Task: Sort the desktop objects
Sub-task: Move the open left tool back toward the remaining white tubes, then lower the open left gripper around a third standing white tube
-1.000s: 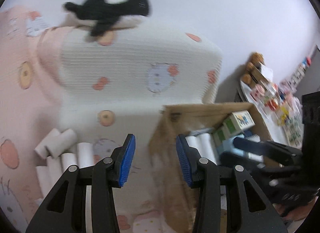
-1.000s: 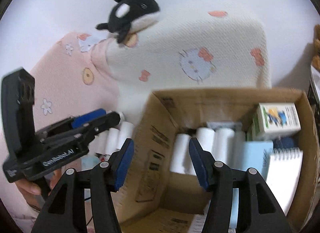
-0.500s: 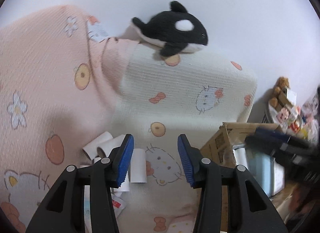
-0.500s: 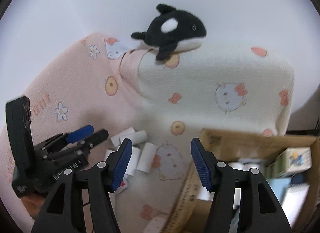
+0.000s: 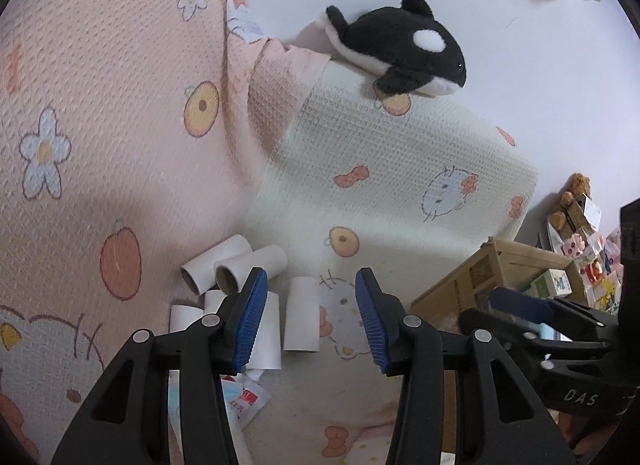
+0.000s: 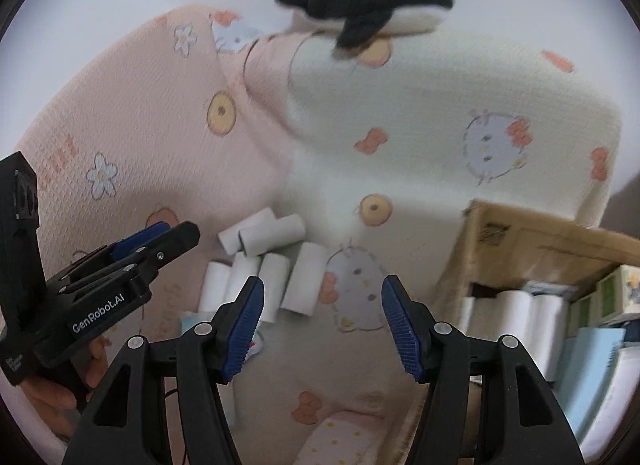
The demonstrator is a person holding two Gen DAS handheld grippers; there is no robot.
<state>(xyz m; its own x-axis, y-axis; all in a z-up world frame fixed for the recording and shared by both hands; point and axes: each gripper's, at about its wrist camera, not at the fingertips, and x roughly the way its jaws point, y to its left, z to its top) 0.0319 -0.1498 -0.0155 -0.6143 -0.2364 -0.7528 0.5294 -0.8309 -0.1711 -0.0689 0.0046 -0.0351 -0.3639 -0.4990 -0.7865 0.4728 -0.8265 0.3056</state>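
Observation:
Several loose white paper rolls (image 5: pixel 302 315) lie in a cluster on the patterned blanket, also seen as rolls (image 6: pixel 304 283) in the right wrist view. My left gripper (image 5: pixel 309 274) hovers open just above them, one roll showing in the gap, nothing gripped. Beside it, my right gripper (image 6: pixel 323 281) is open and empty over the same cluster. Each gripper shows in the other's view: left gripper (image 6: pixel 176 231), right gripper (image 5: pixel 480 305). A cardboard box (image 6: pixel 520 241) stands to the right, holding more white rolls (image 6: pixel 516 313), a light-blue notebook (image 6: pixel 592 361) and a small carton (image 6: pixel 624 293).
A black-and-white orca plush (image 5: pixel 400 45) sits on top of a cream cushion (image 5: pixel 380 169) against the wall. A pink blanket (image 5: pixel 100 105) rises on the left. A torn packet with a red label (image 5: pixel 244 397) lies below the rolls. Small toys (image 5: pixel 580 233) crowd the far right.
Both grippers have swung left, away from the cardboard box and over to the loose rolls on the blanket. Both sets of jaws stand a little wider.

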